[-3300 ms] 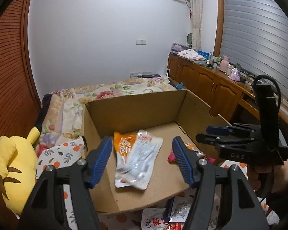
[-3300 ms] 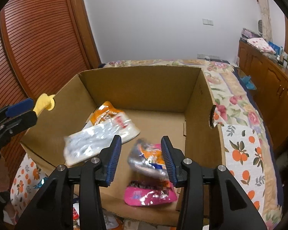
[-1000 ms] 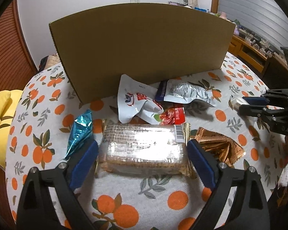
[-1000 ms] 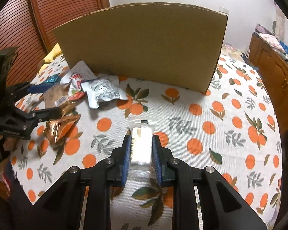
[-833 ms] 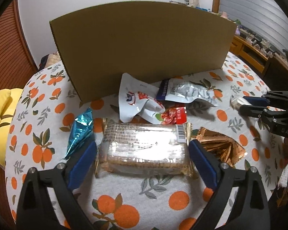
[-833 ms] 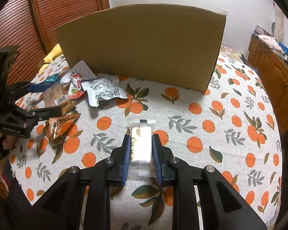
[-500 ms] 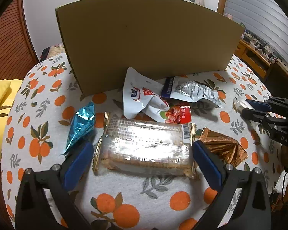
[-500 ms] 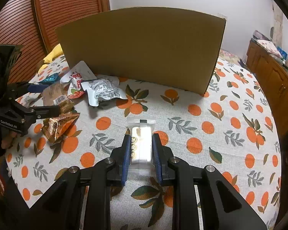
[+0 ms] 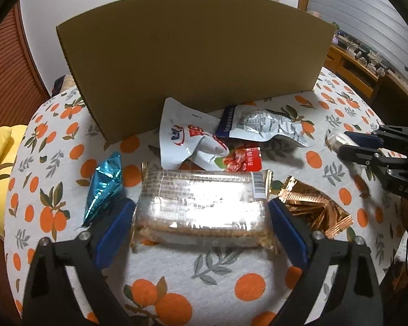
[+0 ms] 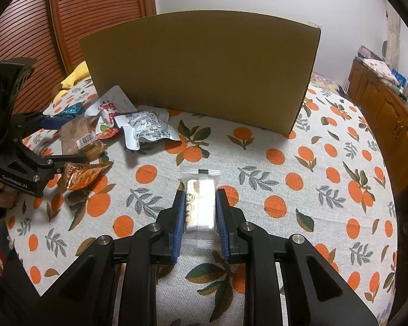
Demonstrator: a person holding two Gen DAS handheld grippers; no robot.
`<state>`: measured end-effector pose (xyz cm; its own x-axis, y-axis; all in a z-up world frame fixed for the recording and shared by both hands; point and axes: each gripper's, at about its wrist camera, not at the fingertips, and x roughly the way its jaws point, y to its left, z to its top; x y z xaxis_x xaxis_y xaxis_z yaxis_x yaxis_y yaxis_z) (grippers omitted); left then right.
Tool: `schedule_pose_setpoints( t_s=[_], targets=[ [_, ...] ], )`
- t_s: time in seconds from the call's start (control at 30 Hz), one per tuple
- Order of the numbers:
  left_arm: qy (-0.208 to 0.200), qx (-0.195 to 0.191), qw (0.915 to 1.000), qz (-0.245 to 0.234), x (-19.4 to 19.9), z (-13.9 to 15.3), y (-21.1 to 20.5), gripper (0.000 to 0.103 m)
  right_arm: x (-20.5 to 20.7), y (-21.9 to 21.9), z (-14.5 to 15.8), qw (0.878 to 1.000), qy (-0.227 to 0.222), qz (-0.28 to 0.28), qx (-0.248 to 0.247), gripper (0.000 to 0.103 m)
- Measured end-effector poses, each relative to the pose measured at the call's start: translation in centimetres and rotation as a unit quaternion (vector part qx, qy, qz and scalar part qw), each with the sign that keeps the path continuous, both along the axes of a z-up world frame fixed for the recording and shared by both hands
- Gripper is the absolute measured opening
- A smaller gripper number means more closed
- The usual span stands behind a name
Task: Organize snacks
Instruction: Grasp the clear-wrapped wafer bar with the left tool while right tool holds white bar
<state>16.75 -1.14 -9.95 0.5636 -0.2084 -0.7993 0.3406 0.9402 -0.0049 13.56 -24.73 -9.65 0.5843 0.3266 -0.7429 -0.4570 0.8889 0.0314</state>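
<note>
Blue pads of my left gripper (image 9: 201,224) stand wide on either side of the clear-wrapped biscuit pack (image 9: 202,207), which lies flat on the orange-print tablecloth (image 9: 217,279); the jaws have just been closing a little, the pack between them, and the pads look close to its two ends, though I cannot tell whether they press yet. So by my judgement this is the pick-up step on both sides, with the cardboard box (image 9: 193,54) standing just behind the pile as the place to put things. Also in my left view are a blue foil cone (image 9: 104,183) just beside the left pad, a copper foil packet (image 9: 312,207) by the right one, and behind the pack a white pouch (image 9: 187,141), a small red sachet (image 9: 243,159) and a silver pouch (image 9: 261,126). Next I should finish squeezing the biscuit pack gently, since it may crush or slip out lengthwise, then lift it over the box wall. My right view shows what the left barely does: my right gripper (image 10: 200,212) is nearly closed on a small white bar in a clear wrapper (image 10: 200,203), held by its long sides low over the cloth, well apart from the pile. Neither view shows inside the box.
</note>
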Motion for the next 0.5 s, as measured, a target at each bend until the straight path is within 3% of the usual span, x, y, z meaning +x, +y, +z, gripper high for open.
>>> schedule_pose_setpoints(
  t_s=[0.13,0.5],
  targets=[
    [-0.005,-0.01,0.9999,-0.004,-0.8,0.3,0.3,0.081,0.0,0.0,0.0,1.0,0.0,0.0,0.0,0.02],
    [-0.029,-0.053,0.9982,-0.002,-3.1,2.0,1.1,0.081,0.0,-0.1,0.0,1.0,0.001,0.0,0.003,0.02]
  ],
)
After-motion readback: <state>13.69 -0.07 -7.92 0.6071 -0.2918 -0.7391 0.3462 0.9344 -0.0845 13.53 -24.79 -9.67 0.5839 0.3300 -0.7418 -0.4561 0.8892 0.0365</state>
